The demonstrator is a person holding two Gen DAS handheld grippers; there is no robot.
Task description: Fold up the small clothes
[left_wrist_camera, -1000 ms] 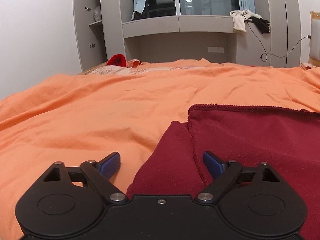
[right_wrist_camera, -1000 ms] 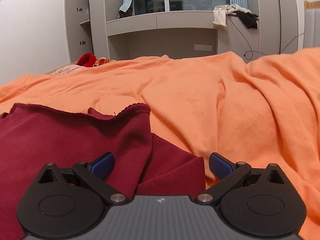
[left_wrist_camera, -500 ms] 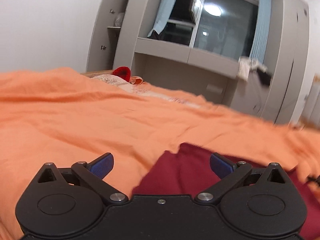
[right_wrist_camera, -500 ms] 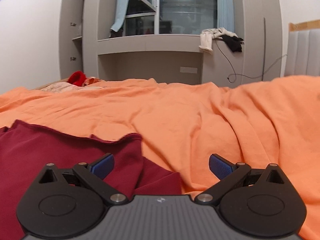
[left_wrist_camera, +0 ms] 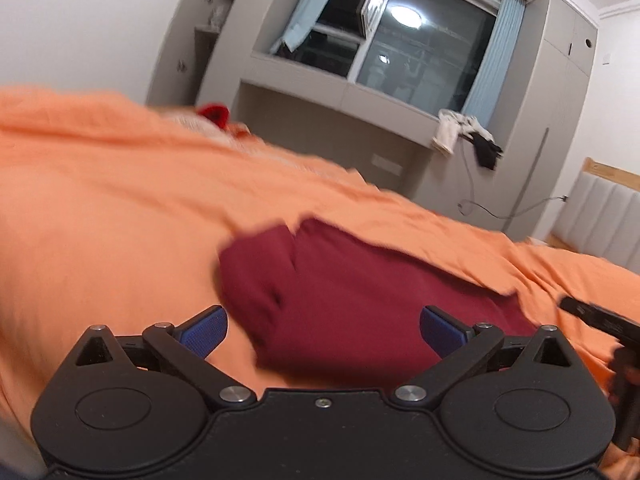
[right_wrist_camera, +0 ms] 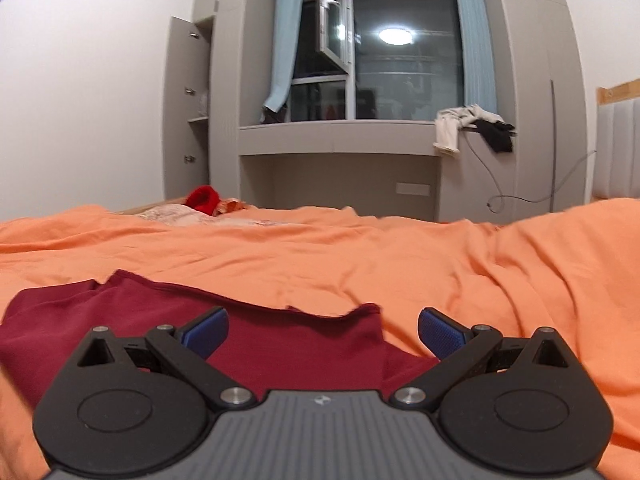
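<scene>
A dark red garment [left_wrist_camera: 340, 300] lies flat on the orange bedspread [left_wrist_camera: 120, 208], folded over on itself. My left gripper [left_wrist_camera: 322, 330] is open and empty, raised above the garment's left end. My right gripper [right_wrist_camera: 323, 330] is open and empty, raised above the garment's [right_wrist_camera: 280, 340] right end. The right gripper's black body [left_wrist_camera: 600, 320] shows at the right edge of the left wrist view.
The orange bedspread [right_wrist_camera: 440, 272] is rumpled and rises in a ridge at the right. A red item [right_wrist_camera: 202, 198] and patterned pillow lie at the bed's far side. Grey cabinets, a window [right_wrist_camera: 400, 72] and hanging clothes [right_wrist_camera: 472, 124] stand beyond.
Both grippers have lifted and pulled back from the garment, staying open. The left wrist view has tilted, and the garment now lies farther from the fingers.
</scene>
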